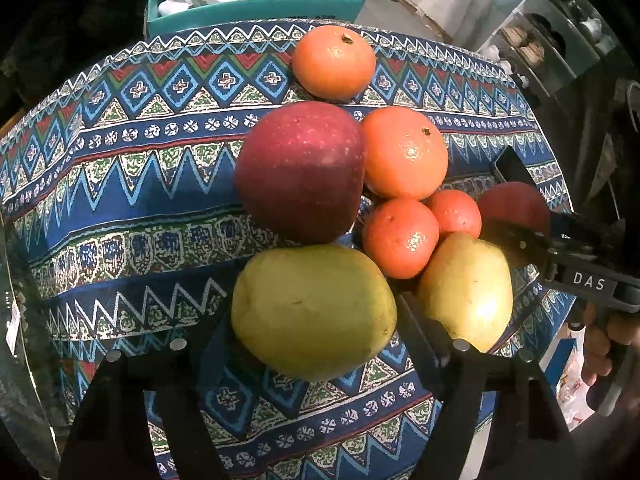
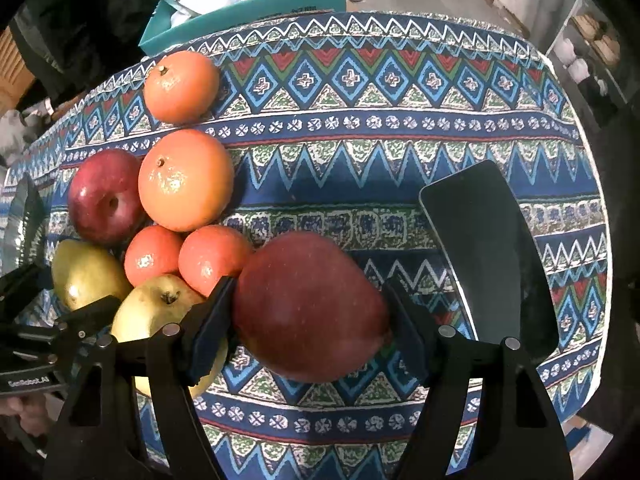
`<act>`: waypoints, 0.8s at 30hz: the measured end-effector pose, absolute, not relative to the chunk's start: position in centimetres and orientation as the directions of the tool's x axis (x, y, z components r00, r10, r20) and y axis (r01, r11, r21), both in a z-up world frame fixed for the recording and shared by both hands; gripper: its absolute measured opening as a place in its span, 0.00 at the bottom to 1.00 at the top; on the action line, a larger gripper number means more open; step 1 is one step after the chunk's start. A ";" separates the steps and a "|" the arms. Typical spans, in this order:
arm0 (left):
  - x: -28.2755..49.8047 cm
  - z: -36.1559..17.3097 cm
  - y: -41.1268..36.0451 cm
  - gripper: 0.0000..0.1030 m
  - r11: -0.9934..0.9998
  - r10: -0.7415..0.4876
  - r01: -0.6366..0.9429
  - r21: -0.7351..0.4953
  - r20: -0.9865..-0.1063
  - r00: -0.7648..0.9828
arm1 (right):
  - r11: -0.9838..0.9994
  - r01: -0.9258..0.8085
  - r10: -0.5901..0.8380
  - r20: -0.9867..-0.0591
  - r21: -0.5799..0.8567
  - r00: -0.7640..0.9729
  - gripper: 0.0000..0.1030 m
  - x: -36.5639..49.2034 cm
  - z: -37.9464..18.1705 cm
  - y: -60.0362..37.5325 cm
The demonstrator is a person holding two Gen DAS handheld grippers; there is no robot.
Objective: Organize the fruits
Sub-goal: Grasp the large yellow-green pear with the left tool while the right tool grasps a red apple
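The round surface (image 2: 400,152) wears a patterned blue cloth, with a dark phone (image 2: 488,256) lying on it to the right of the fruit. The right claw (image 2: 308,320) is clenched on a red apple (image 2: 308,308), pads pressing both its sides. The left claw (image 1: 316,320) straddles a green pear (image 1: 312,312); whether its pads press the pear I cannot tell. A second apple (image 1: 300,172), another pear (image 1: 466,288) and four oranges (image 1: 404,152) cluster touching beside them.

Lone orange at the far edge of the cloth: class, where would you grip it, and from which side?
Grip the lone orange across its widest middle, coming down from above. It is round and probably easiest there, with bare cloth on both flanks for the fingers.
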State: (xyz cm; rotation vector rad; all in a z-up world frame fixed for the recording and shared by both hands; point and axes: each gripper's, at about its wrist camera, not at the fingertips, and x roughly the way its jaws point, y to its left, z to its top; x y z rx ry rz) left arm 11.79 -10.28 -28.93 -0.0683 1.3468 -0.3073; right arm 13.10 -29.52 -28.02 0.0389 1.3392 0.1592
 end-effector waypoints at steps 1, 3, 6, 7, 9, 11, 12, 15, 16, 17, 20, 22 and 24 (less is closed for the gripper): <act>11.8 -28.9 -10.3 0.76 0.958 -0.258 0.178 -0.225 -0.948 0.189 | 0.989 -0.089 0.135 -0.965 0.117 0.225 0.72 12.9 -27.9 -29.7; 11.7 -28.8 -10.0 0.75 0.958 -0.257 0.178 -0.225 -0.947 0.191 | 0.991 -0.077 0.125 -0.963 0.110 0.240 0.71 12.9 -27.6 -30.2; 11.3 -28.6 -10.0 0.75 0.963 -0.238 0.180 -0.203 -0.949 0.206 | 0.993 -0.073 0.106 -0.956 0.089 0.274 0.72 12.7 -26.6 -30.6; 11.2 -28.4 -9.9 0.75 0.963 -0.238 0.180 -0.201 -0.948 0.212 | 0.994 -0.072 0.103 -0.953 0.085 0.286 0.72 12.7 -26.2 -30.8; 11.0 -27.9 -9.6 0.75 0.962 -0.244 0.180 -0.206 -0.944 0.221 | 0.994 -0.073 0.098 -0.945 0.079 0.312 0.72 12.8 -25.3 -30.8; 10.8 -27.2 -9.2 0.75 0.963 -0.243 0.178 -0.204 -0.940 0.239 | 0.995 -0.076 0.091 -0.939 0.070 0.333 0.72 12.8 -24.5 -30.8; 10.6 -26.8 -9.1 0.75 0.963 -0.241 0.181 -0.199 -0.938 0.251 | 0.995 -0.077 0.088 -0.935 0.065 0.345 0.72 12.8 -24.1 -30.8; 10.3 -25.5 -8.7 0.75 0.965 -0.236 0.185 -0.189 -0.930 0.283 | 0.995 -0.081 0.083 -0.922 0.056 0.378 0.72 12.8 -22.8 -30.7; 10.2 -24.9 -8.5 0.75 0.965 -0.236 0.183 -0.188 -0.926 0.294 | 0.995 -0.082 0.082 -0.917 0.054 0.390 0.71 12.8 -22.2 -30.6; 10.2 -24.5 -8.3 0.75 0.965 -0.238 0.182 -0.189 -0.923 0.302 | 0.995 -0.082 0.082 -0.912 0.053 0.401 0.71 12.9 -21.7 -30.4; 10.0 -22.8 -7.8 0.75 0.966 -0.240 0.179 -0.189 -0.910 0.337 | 0.995 -0.086 0.089 -0.895 0.057 0.436 0.72 12.6 -20.5 -29.9; 9.8 -21.7 -7.4 0.75 0.966 -0.240 0.178 -0.186 -0.903 0.357 | 0.994 -0.092 0.097 -0.883 0.061 0.460 0.72 12.4 -19.5 -29.6; 9.5 -20.5 -7.0 0.75 0.967 -0.239 0.178 -0.184 -0.895 0.377 | 0.993 -0.099 0.106 -0.872 0.067 0.479 0.72 12.2 -18.8 -29.3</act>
